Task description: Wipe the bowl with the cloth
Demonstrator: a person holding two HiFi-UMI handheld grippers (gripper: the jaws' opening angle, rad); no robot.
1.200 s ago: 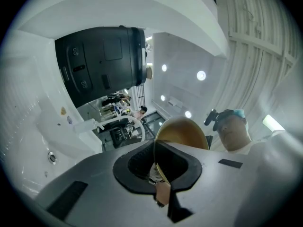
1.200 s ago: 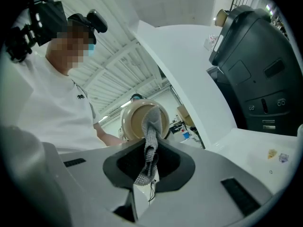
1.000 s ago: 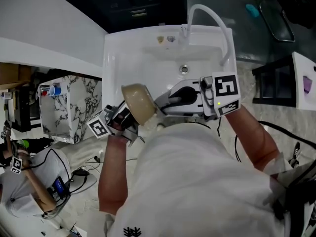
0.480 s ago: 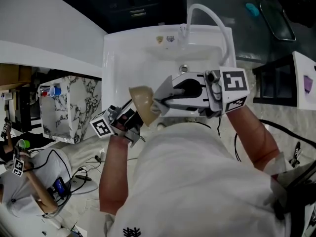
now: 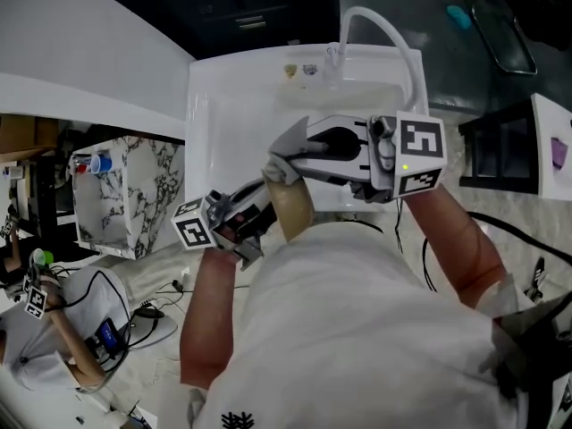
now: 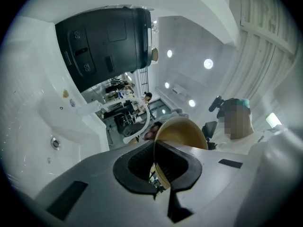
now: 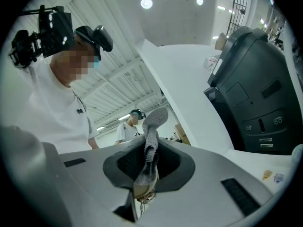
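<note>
A tan bowl (image 5: 291, 211) is held over the front edge of the white sink (image 5: 223, 105). My left gripper (image 5: 261, 214) is shut on its rim. In the left gripper view the bowl (image 6: 183, 135) stands edge-on, its rim pinched between the jaws of the left gripper (image 6: 159, 176). My right gripper (image 5: 284, 153) hovers just above the bowl, shut on a grey cloth (image 5: 288, 143). The cloth (image 7: 150, 143) sticks up from between the jaws of the right gripper (image 7: 144, 186) in the right gripper view. Whether the cloth touches the bowl I cannot tell.
A white curved faucet (image 5: 386, 36) rises at the back of the sink, and the drain (image 5: 332, 124) lies below it. A marbled cabinet (image 5: 134, 195) stands to the left. A dark rack (image 5: 496, 155) is at the right. Cables lie on the floor.
The bowl has shifted right and toward the person, turning more edge-on. The right gripper with the cloth has lifted from beside the bowl to above it.
</note>
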